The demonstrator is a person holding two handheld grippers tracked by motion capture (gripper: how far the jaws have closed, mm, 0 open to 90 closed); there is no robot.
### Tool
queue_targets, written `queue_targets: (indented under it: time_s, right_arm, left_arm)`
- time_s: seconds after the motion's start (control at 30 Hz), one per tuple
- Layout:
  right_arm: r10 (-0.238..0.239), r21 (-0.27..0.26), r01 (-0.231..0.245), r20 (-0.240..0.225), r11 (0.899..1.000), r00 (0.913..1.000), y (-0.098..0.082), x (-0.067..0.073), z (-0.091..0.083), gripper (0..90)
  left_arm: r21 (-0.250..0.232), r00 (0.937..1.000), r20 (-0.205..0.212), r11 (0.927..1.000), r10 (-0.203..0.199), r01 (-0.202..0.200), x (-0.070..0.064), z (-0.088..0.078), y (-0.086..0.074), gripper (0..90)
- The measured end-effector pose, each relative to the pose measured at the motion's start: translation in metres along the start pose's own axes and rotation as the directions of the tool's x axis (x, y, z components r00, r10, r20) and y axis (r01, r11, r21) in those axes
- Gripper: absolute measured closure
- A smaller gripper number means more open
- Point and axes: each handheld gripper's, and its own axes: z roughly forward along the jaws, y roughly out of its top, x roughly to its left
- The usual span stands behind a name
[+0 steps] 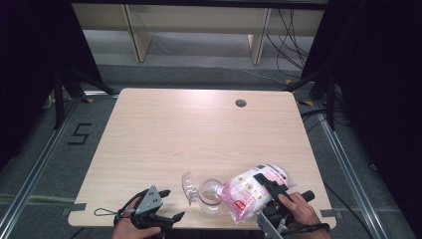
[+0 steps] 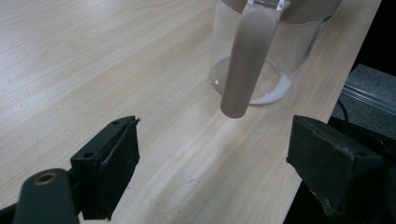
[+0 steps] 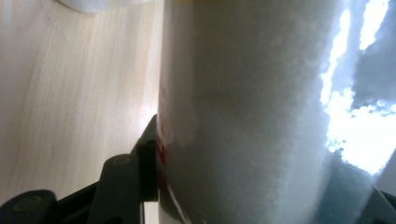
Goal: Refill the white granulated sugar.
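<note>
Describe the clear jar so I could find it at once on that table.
Start at the wooden table and go to its near edge, right of the middle. The clear jar stands there, open-topped, with a little white powder at its bottom. Unlike the pink-and-white bag tilted over it, it is see-through, and its lid is open at its left.
</note>
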Motion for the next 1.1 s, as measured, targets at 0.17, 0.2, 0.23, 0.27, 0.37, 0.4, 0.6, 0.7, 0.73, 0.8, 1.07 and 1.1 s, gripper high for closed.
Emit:
queue_targets:
  time_s: [0.17, 0.2, 0.23, 0.27, 0.37, 0.4, 0.6, 0.7, 0.73, 0.8, 1.07, 1.1]
  right_arm:
    - [-0.045, 0.012, 0.046, -0.054, 0.999, 0.9975, 0.002, -0.002, -0.002, 48.1]
    - [-0.054, 0.012, 0.054, -0.048, 0.998, 0.9974, 0.003, -0.002, -0.002, 48.1]
    - [-0.051, 0.006, 0.051, -0.041, 0.999, 0.9979, 0.003, -0.002, -0.001, 48.1]
    - [-0.049, 0.012, 0.050, -0.057, 0.999, 0.9972, 0.003, -0.002, -0.002, 48.2]
    - [-0.091, 0.020, 0.092, -0.051, 0.996, 0.9945, 0.004, -0.002, -0.002, 48.2]
    - [-0.086, 0.018, 0.087, -0.033, 0.996, 0.9957, 0.004, -0.001, -0.001, 48.2]
    - [-0.130, 0.010, 0.130, 0.029, 0.991, 0.9911, 0.005, -0.001, 0.001, 48.4]
    - [-0.151, 0.030, 0.152, -0.031, 0.988, 0.9880, 0.007, -0.004, -0.002, 48.5]
    - [-0.163, 0.028, 0.163, -0.009, 0.986, 0.9866, 0.007, -0.003, -0.001, 48.6]
    - [-0.174, 0.035, 0.175, -0.024, 0.984, 0.9844, 0.008, -0.005, -0.002, 48.6]
    - [-0.208, 0.036, 0.209, -0.011, 0.977, 0.9780, 0.008, -0.009, -0.001, 48.8]
    - [-0.211, 0.037, 0.211, -0.012, 0.977, 0.9774, 0.008, -0.009, -0.002, 48.8]
  left_arm:
    - [0.003, 1.0000, -0.002, 1.0000, 0.001, -0.001, 0.000, 0.000, 0.000, 16.1]
    - [-0.005, 1.0000, -0.001, 1.0000, -0.007, 0.007, -0.001, 0.001, 0.000, 16.1]
    - [-0.010, 1.0000, 0.003, 0.9999, -0.007, 0.007, 0.000, 0.001, 0.000, 16.1]
    - [-0.008, 1.0000, 0.003, 0.9999, -0.006, 0.006, -0.001, 0.001, 0.000, 16.1]
    - [0.021, 0.9998, -0.009, 0.9997, 0.017, -0.016, 0.001, 0.000, 0.000, 16.1]
    - [0.018, 0.9999, -0.007, 0.9998, -0.008, 0.008, 0.000, 0.000, -0.001, 16.1]
    - [0.008, 0.9997, -0.005, 0.9997, -0.022, 0.022, -0.001, 0.000, -0.001, 16.1]
    - [0.007, 0.9998, -0.005, 0.9997, -0.021, 0.021, 0.000, 0.001, -0.001, 16.1]
    - [0.011, 0.9998, -0.003, 0.9997, -0.020, 0.020, 0.000, 0.000, -0.001, 16.1]
    - [0.009, 0.9996, -0.005, 0.9996, -0.027, 0.028, 0.000, 0.001, -0.001, 16.2]
    - [-0.006, 0.9990, -0.003, 0.9990, -0.044, 0.044, -0.001, 0.002, -0.001, 16.1]
    - [-0.006, 0.9990, -0.003, 0.9990, -0.044, 0.044, -0.001, 0.002, -0.002, 16.1]
